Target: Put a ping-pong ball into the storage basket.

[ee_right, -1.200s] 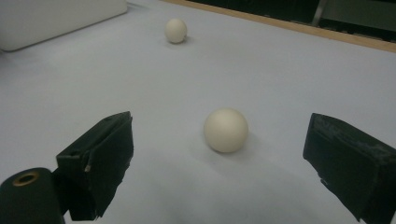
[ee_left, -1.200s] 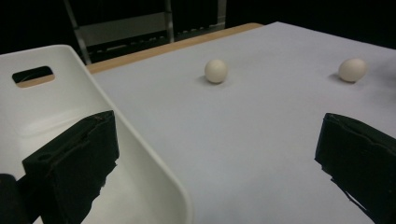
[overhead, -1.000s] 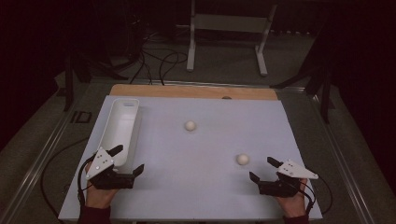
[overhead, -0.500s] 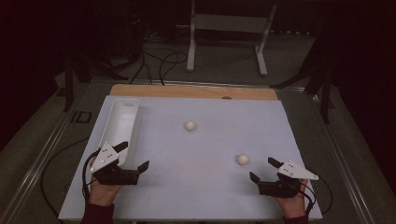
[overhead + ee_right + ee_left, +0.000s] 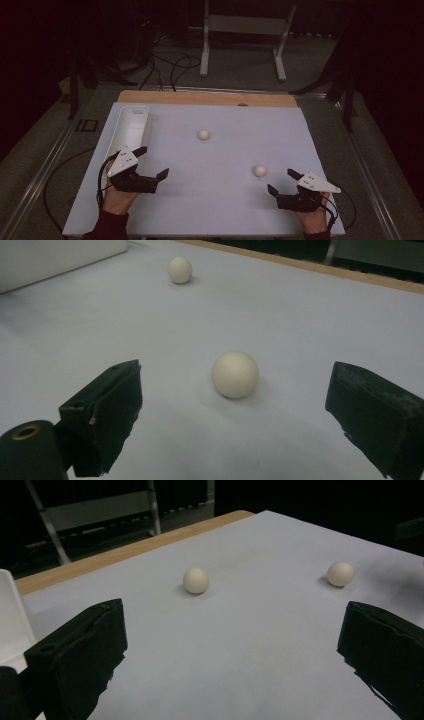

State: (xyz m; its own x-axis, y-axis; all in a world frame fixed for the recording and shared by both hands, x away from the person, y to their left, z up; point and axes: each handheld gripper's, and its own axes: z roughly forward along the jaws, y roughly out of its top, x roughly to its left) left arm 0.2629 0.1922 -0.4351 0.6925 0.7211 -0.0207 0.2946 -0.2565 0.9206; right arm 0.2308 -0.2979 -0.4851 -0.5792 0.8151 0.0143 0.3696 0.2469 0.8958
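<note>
1. Facing the near ball [image 5: 235,374] head-on, the right gripper [image 5: 284,182] has its jaws spread wide and empty; in the right gripper view the ball sits on the table [image 5: 225,210] just ahead of the jaws and roughly centred in the gap between them.
2. The left gripper [image 5: 151,162] also has its jaws wide apart with nothing in them, beside the near end of the white tray [image 5: 131,127]. In its own view the far ball [image 5: 195,580] lies well ahead and somewhat left of centre, with the near ball off to the right.
3. The balls are round, so no long axis matters; only the line of approach does. The right hand [image 5: 314,218] is clearly closer to the near ball. The far ball, mid-table, lies nearer to the left hand [image 5: 118,199].
4. A short, straight push forward would likely bring the right jaws around the near ball.
5. Open table surrounds both balls, well away from the wooden strip [image 5: 205,98] at the back and from the side edges. The tray lies along the left edge, well apart from either ball.
</note>
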